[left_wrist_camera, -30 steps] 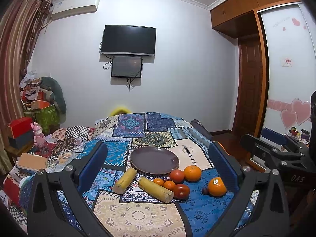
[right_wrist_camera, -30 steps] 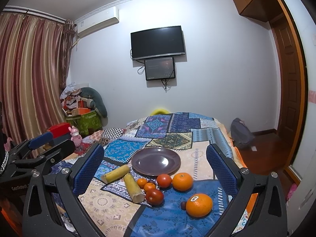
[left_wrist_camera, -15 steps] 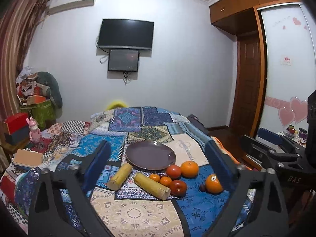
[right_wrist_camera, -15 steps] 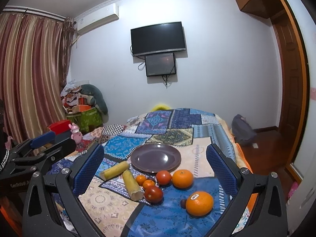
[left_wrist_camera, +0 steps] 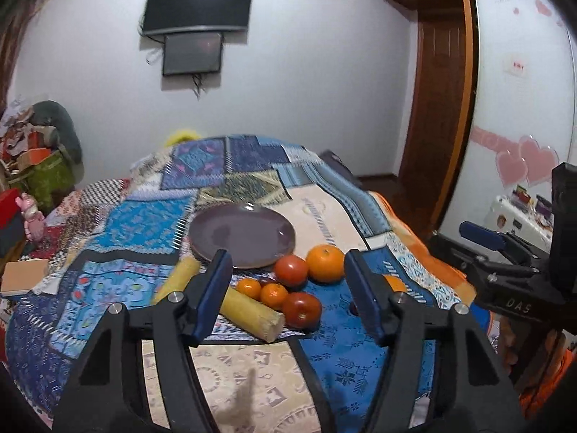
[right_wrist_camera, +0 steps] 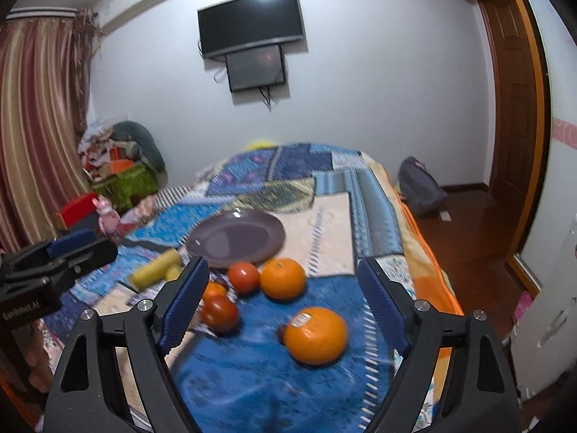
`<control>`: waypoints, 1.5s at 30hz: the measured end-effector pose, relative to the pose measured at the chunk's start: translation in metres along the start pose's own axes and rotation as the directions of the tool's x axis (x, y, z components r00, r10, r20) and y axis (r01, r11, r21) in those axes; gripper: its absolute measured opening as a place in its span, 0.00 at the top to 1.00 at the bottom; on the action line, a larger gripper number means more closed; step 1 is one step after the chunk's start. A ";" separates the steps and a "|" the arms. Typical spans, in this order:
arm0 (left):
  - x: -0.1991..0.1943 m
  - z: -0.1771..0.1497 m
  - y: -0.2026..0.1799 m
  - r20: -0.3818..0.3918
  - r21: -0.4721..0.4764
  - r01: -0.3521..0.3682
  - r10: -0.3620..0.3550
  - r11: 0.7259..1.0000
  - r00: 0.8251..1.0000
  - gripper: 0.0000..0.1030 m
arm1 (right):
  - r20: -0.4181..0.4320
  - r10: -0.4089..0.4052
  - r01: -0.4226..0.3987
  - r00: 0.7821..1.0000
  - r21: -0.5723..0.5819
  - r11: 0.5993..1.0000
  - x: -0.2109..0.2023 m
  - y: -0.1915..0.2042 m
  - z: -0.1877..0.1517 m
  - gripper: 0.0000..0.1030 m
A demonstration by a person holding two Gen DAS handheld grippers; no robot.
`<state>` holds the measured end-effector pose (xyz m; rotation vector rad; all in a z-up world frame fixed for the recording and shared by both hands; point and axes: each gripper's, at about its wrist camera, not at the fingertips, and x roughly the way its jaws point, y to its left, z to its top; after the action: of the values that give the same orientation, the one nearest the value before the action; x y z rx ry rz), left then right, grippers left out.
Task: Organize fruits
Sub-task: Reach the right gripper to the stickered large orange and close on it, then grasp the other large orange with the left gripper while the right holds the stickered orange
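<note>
A purple plate point(left_wrist_camera: 241, 234) lies on the patchwork quilt. In front of it sit a tomato point(left_wrist_camera: 290, 270), an orange point(left_wrist_camera: 325, 263), two small mandarins point(left_wrist_camera: 261, 291), a dark red fruit point(left_wrist_camera: 302, 311) and two yellow stalks point(left_wrist_camera: 249, 312). My left gripper point(left_wrist_camera: 288, 257) hovers short of this cluster, its jaws closing with nothing pressed between them. A stickered orange point(right_wrist_camera: 315, 335) lies nearest my right gripper point(right_wrist_camera: 281, 263), whose jaws are also closing, empty, above and short of the fruit. The plate point(right_wrist_camera: 234, 241) shows behind the fruit.
The bed's orange edge point(right_wrist_camera: 432, 270) drops to a wooden floor with a dark bag point(right_wrist_camera: 422, 191). Boxes and a pink toy point(left_wrist_camera: 32, 213) crowd the left side. A TV point(left_wrist_camera: 196, 5) hangs on the far wall. A door point(left_wrist_camera: 440, 108) is at the right.
Both grippers have moved forward and down toward the fruit, which now looks larger. Both pairs of jaws have narrowed, the left more than the right.
</note>
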<state>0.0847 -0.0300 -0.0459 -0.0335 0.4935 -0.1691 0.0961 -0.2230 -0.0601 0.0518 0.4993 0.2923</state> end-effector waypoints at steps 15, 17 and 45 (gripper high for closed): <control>0.091 -0.015 -0.023 -0.204 0.013 0.081 -0.077 0.997 0.976 0.38 | -0.242 0.029 -0.009 0.970 0.085 0.996 0.051 -0.037 -0.034 0.31; 0.100 -0.019 -0.023 -0.225 0.010 0.088 -0.084 0.996 0.971 0.38 | -0.267 0.042 -0.017 0.963 0.095 0.995 0.055 -0.039 -0.038 0.31; 0.174 -0.013 -0.043 -0.367 -0.053 0.168 -0.176 0.984 0.913 0.39 | -0.368 0.101 -0.059 0.924 0.123 0.991 0.081 -0.058 -0.037 0.35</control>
<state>0.2231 -0.1020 -0.1355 -0.0656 0.8722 -0.3473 0.1616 -0.2560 -0.1366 0.1251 0.8949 0.3574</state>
